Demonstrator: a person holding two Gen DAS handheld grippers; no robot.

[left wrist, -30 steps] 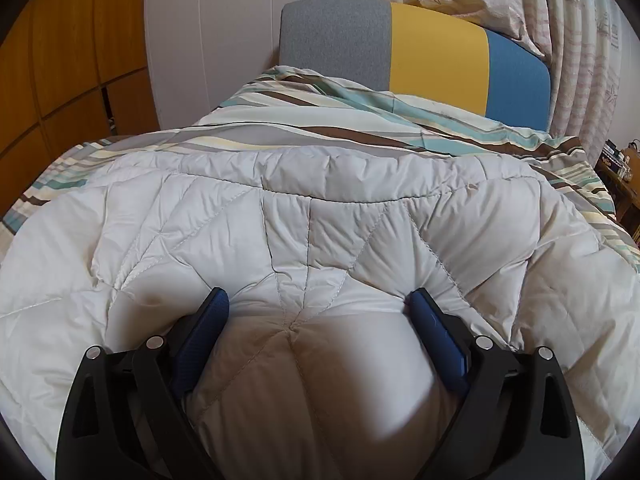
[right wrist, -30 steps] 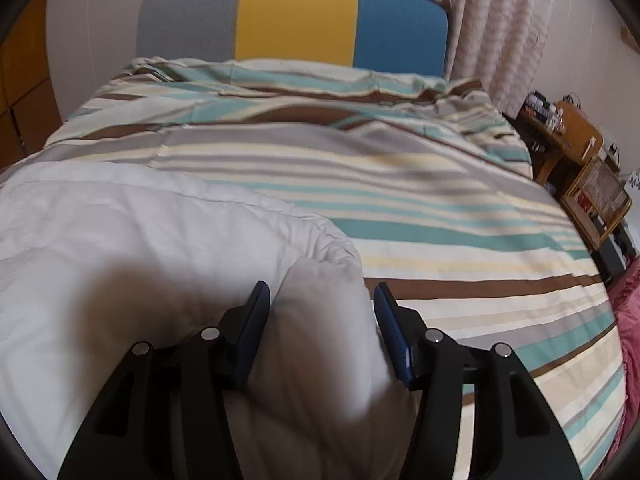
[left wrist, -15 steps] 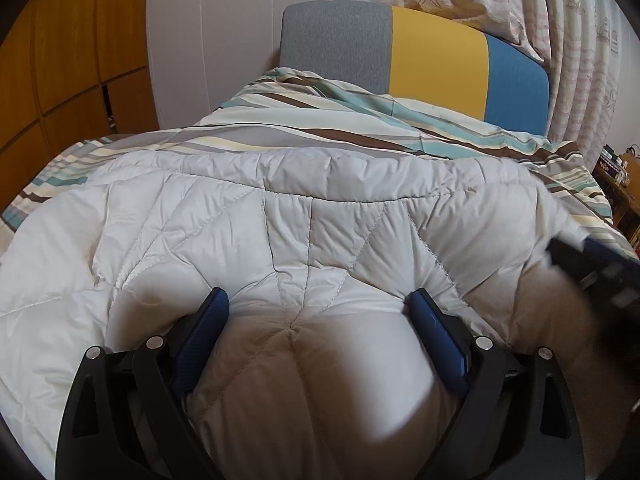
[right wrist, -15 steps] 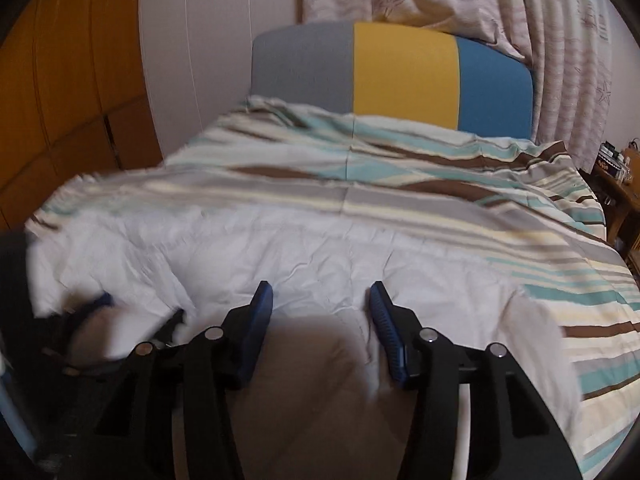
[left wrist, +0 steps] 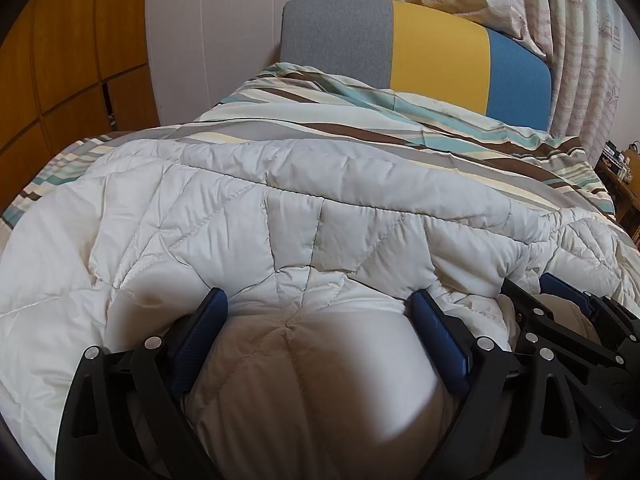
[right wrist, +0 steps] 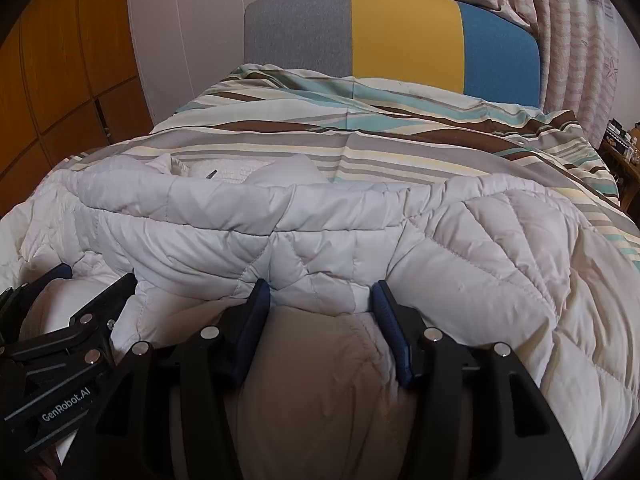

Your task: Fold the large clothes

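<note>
A white quilted puffer jacket (left wrist: 200,220) lies across the striped bed cover (left wrist: 360,128). My left gripper (left wrist: 320,308) is shut on a thick bulge of the jacket that fills the gap between its blue pads. Close on its right is my right gripper (left wrist: 534,300). In the right wrist view the right gripper (right wrist: 320,292) has a puffy fold of the jacket (right wrist: 480,240) between its pads. Its jaws are opening slightly, but the pads still press on the fabric. The left gripper (right wrist: 88,280) shows at the lower left of that view.
A grey, yellow and blue headboard (left wrist: 436,52) stands at the far end of the bed. Wooden wardrobe doors (left wrist: 60,60) run along the left, patterned curtains (left wrist: 580,40) hang at the right, and a low wooden shelf (left wrist: 624,176) stands beside the bed's right edge.
My right gripper has swung left with its fold of jacket and now sits right beside the left gripper. The jacket's right part now lies over its middle. The left gripper has stayed put.
</note>
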